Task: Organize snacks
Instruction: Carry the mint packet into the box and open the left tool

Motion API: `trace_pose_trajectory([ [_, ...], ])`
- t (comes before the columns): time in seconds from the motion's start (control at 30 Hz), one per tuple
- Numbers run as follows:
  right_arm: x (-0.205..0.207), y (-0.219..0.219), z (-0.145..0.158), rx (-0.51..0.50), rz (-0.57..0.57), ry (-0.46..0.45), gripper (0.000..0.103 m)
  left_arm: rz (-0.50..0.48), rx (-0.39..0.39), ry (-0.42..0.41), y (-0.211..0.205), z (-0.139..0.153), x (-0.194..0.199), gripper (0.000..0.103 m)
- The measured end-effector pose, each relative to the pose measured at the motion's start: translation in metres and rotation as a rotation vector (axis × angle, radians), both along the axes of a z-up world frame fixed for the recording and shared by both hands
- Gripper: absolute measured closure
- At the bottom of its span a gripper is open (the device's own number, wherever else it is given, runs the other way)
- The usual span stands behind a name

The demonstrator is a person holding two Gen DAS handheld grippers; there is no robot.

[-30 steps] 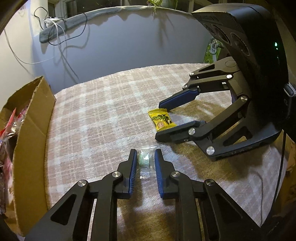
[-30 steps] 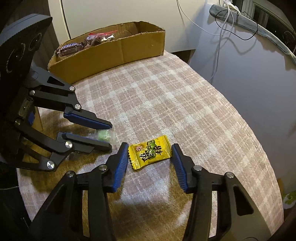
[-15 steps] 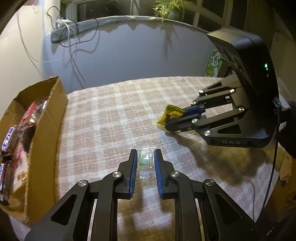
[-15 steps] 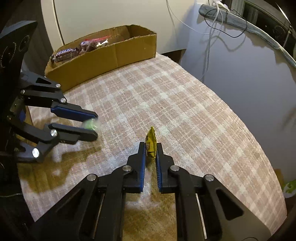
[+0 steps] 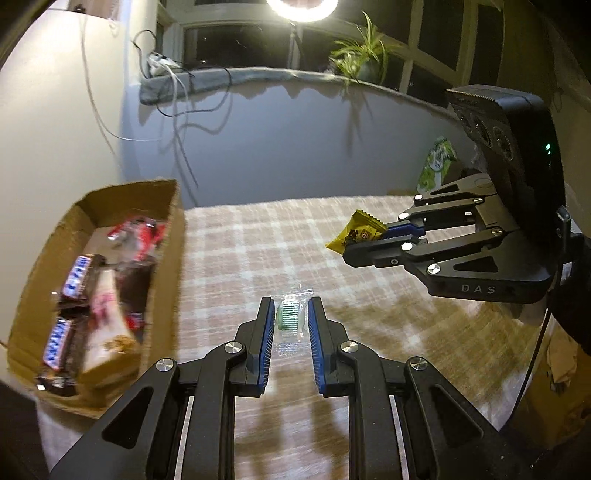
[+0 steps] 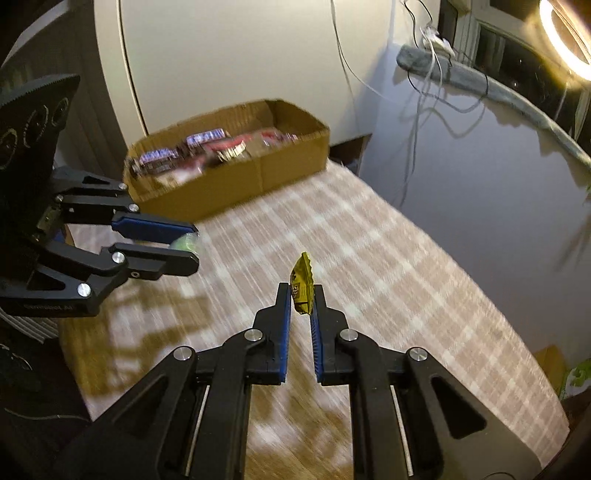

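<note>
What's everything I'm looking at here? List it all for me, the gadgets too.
Cardboard box: one, brown, at the table's far left edge.
Chocolate bars and wrapped snacks: several, dark brown, red and pale, inside the box; too blurred to count.
Checked tablecloth: one, beige and white, covering the table.
Potted plant: one, green, on the window ledge.
Ring light: one, glowing white, above the window.
Cables: several, white and black, hanging from the ledge.
Yellow candy packet: one, in the right gripper.
Clear-wrapped green candy: one, in the left gripper.
Left gripper: black with blue pads, shut.
Right gripper: black with blue pads, shut.
</note>
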State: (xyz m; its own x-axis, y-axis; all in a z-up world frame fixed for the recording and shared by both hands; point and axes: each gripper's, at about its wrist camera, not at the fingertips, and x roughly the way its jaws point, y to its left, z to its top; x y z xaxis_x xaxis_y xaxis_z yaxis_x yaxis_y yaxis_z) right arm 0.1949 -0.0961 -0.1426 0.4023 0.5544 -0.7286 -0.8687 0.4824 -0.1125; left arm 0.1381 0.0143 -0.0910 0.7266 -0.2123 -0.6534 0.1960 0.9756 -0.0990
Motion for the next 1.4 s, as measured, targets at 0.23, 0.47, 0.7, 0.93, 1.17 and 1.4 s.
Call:
trace_pose_trajectory([
  [0.23, -0.006, 0.044, 0.025, 0.039, 0.04, -0.031, 0.093, 0.065, -0.005, -0.037, 0.036, 0.015, -0.002, 0.086],
  [0.47, -0.002, 0.09, 0.039, 0.065, 0.083, -0.04, 0.093, 0.151, -0.021, -0.065, 0.084, 0.026, -0.001, 0.086],
  [0.7, 0.006, 0.13, 0.039, 0.067, 0.123, -0.031, 0.093, 0.227, -0.024, -0.067, 0.121, 0.024, 0.004, 0.086],
  [0.93, 0.015, 0.151, 0.03, 0.04, 0.137, -0.006, 0.093, 0.268, -0.023, -0.066, 0.14, 0.022, 0.01, 0.086],
  [1.17, 0.019, 0.159, 0.031, 0.047, 0.136, -0.003, 0.093, 0.281, -0.026, -0.067, 0.144, 0.023, 0.016, 0.086],
  [1.4, 0.023, 0.163, 0.028, 0.048, 0.13, 0.004, 0.089, 0.305, -0.022, -0.069, 0.146, 0.023, 0.018, 0.069],
])
